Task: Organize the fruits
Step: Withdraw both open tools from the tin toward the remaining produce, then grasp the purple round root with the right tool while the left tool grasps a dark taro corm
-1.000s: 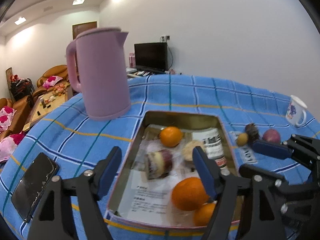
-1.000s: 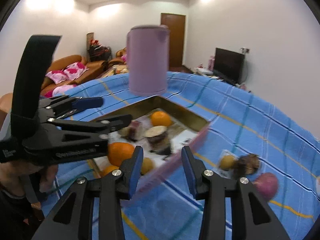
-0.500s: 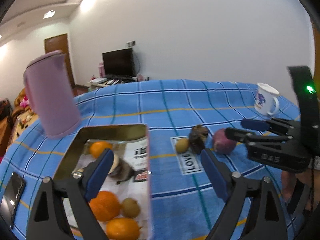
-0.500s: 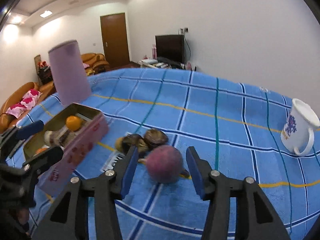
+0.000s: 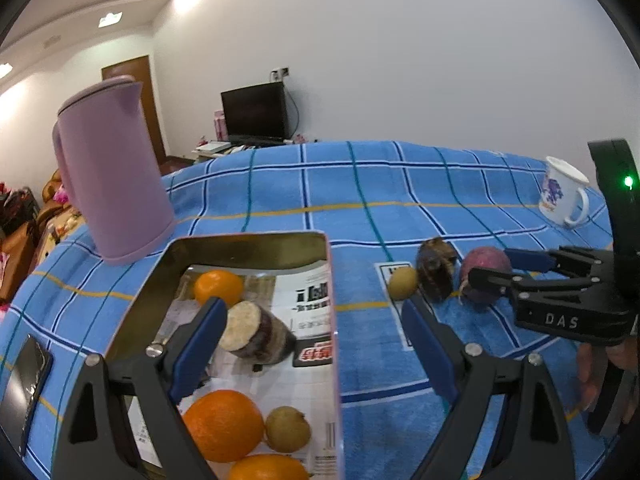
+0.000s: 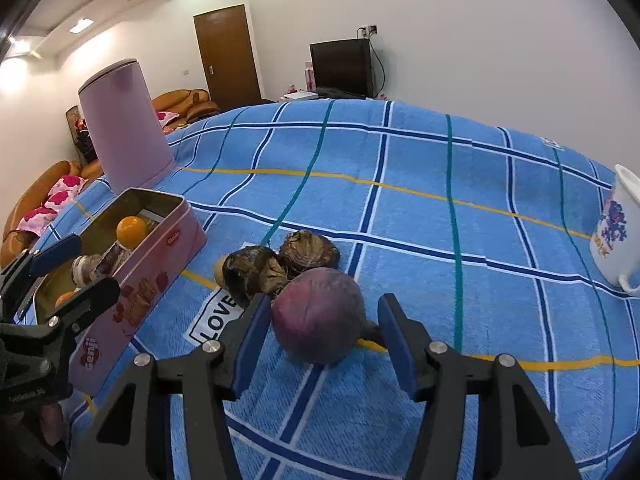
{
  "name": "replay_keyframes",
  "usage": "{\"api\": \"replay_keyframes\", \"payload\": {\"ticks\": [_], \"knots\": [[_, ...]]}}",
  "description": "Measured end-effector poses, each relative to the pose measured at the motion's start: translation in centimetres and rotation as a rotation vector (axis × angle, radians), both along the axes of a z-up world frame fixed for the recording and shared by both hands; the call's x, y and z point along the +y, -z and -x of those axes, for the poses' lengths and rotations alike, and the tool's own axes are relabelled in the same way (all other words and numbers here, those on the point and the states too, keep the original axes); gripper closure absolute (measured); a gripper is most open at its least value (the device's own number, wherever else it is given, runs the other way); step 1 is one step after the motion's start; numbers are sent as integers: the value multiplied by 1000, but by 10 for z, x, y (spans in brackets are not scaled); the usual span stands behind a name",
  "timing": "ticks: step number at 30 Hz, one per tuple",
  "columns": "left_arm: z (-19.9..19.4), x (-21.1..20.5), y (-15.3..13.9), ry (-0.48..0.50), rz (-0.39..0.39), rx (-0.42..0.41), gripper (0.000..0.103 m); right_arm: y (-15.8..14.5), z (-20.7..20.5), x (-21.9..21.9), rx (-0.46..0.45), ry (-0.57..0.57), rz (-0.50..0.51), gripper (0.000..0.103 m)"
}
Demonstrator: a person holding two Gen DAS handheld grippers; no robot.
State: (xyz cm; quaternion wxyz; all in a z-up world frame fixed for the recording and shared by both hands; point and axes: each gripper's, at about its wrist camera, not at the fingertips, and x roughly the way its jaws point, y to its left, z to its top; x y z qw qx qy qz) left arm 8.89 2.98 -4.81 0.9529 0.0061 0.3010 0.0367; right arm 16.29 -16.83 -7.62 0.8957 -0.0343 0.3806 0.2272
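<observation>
Fruits are split between two spots on the bench, which is draped in a blue checked cloth. A purple round fruit lies on the cloth between the spread fingers of the right tool, whose blue pads stand just off either side of it without pressing. Touching it behind are two dark brown husked fruits, with a small yellow-green one beside them. To the left, a pink tin lined with printed paper holds oranges, a small green-yellow fruit and a cut purple-skinned piece. The left tool hovers released, its fingers wide over the tin's right wall. A lilac kettle stands behind the tin, a white mug sits far right, and a phone lies at the left edge.
</observation>
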Motion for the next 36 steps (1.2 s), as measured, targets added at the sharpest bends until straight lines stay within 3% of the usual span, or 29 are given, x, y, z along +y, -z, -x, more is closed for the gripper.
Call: {"api": "replay_keyframes", "payload": {"ticks": [11,19,22,24,27,32,36], "knots": [[-2,-29,-12,70,-22,-21,12,1,4,-4,18,-35,-48,52],[-21,-58,-12,128,-38,1,12,-7,9,-37,-39,68,-85,52],[-32,-67,-6,148,-31,34,19,-9,10,-52,-63,123,-77,52],[-42,-72,-1,157,-29,58,31,-10,9,-59,-66,145,-83,52],[-60,-78,10,169,-8,121,41,-11,9,-64,-70,156,-95,52],[-78,-81,24,159,14,186,45,-13,13,-60,-90,148,-79,52],[-82,-81,23,150,7,169,54,-14,15,-61,-94,140,-79,51]]}}
